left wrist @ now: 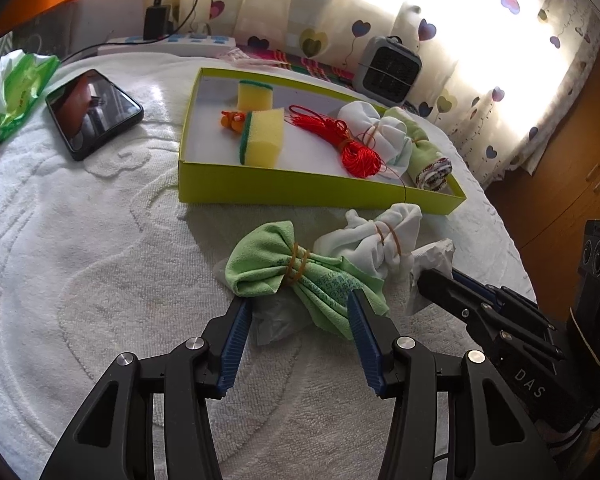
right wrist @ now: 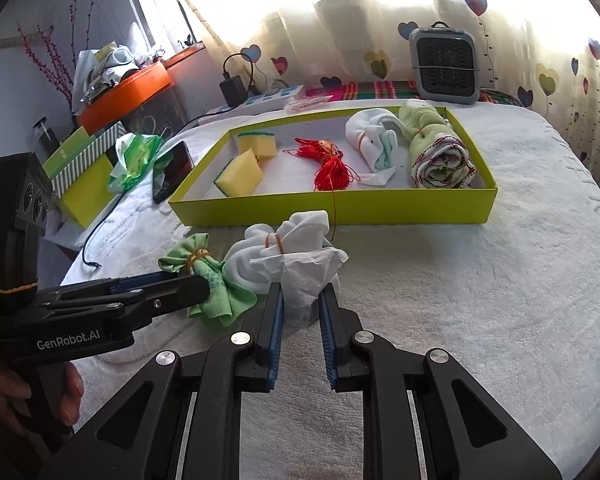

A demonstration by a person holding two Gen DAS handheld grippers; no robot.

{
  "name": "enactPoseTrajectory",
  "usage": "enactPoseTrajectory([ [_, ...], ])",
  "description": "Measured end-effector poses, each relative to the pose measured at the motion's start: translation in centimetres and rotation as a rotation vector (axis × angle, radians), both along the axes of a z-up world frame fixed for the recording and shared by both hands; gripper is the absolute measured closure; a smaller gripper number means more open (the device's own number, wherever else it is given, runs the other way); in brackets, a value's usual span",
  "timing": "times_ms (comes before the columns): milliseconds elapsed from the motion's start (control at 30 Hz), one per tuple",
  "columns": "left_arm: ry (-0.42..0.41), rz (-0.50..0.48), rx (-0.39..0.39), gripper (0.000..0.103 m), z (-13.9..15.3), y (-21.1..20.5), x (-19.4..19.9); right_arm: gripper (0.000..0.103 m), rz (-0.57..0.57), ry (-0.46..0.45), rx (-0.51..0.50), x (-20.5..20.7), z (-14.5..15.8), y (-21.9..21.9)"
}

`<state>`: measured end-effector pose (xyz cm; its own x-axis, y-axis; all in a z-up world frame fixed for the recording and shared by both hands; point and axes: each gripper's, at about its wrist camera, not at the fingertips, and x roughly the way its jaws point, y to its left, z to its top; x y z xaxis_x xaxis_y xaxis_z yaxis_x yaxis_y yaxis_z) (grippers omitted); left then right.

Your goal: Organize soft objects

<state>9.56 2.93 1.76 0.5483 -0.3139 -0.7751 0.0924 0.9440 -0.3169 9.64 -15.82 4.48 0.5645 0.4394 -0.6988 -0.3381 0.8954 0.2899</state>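
Observation:
A green cloth bundle (left wrist: 300, 276) tied with rubber bands lies on the white towel, with a white cloth bundle (left wrist: 376, 240) beside it. My left gripper (left wrist: 298, 304) is open, its fingers on either side of the green bundle's near end. My right gripper (right wrist: 302, 294) is shut on a crumpled white tissue (right wrist: 304, 272), seen also in the left wrist view (left wrist: 432, 258). The green bundle (right wrist: 208, 276) and white bundle (right wrist: 284, 244) lie just left of it. A yellow-green box (left wrist: 300, 188) holds two sponges (left wrist: 262, 136), red cord (left wrist: 352, 148), and rolled cloths (left wrist: 424, 152).
A phone (left wrist: 94, 112) and a green tissue pack (left wrist: 16, 88) lie left of the box. A small grey heater (left wrist: 388, 70) stands behind the box by the curtain. A power strip with a charger (left wrist: 168, 40) sits at the back. A clear plastic scrap (left wrist: 276, 316) lies under the green bundle.

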Motion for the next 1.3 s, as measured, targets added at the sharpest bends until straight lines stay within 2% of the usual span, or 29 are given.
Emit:
enactPoseTrajectory([
  [133,-0.004,-0.007,0.004,0.055,0.0,0.1,-0.5,0.085,-0.001,0.008,0.017,0.1,-0.1,-0.2],
  [367,-0.047,0.050,0.002,0.055,1.2,1.6,0.5,0.085,0.000,0.009,0.032,0.0,-0.2,-0.4],
  [467,-0.026,0.065,-0.010,0.055,0.9,2.1,1.7,0.085,0.000,0.011,0.037,0.1,-0.3,-0.5],
  [600,0.000,0.054,-0.020,0.055,0.2,2.0,2.6,0.085,-0.002,0.015,0.042,0.1,-0.4,-0.6],
  [733,-0.039,0.055,-0.025,0.055,0.8,1.7,2.4,0.085,-0.005,0.023,0.043,0.2,-0.6,-0.6],
  [1033,-0.060,0.017,-0.048,0.056,1.2,0.6,1.6,0.085,-0.012,0.028,0.047,0.3,-0.7,-0.8],
  [1167,-0.049,0.013,-0.044,0.060,0.8,0.2,1.5,0.085,-0.013,0.031,0.050,0.3,-0.7,-0.8],
  [1300,-0.044,0.006,0.001,0.072,0.5,-0.6,1.5,0.085,-0.016,0.032,0.053,0.3,-0.7,-1.0],
])
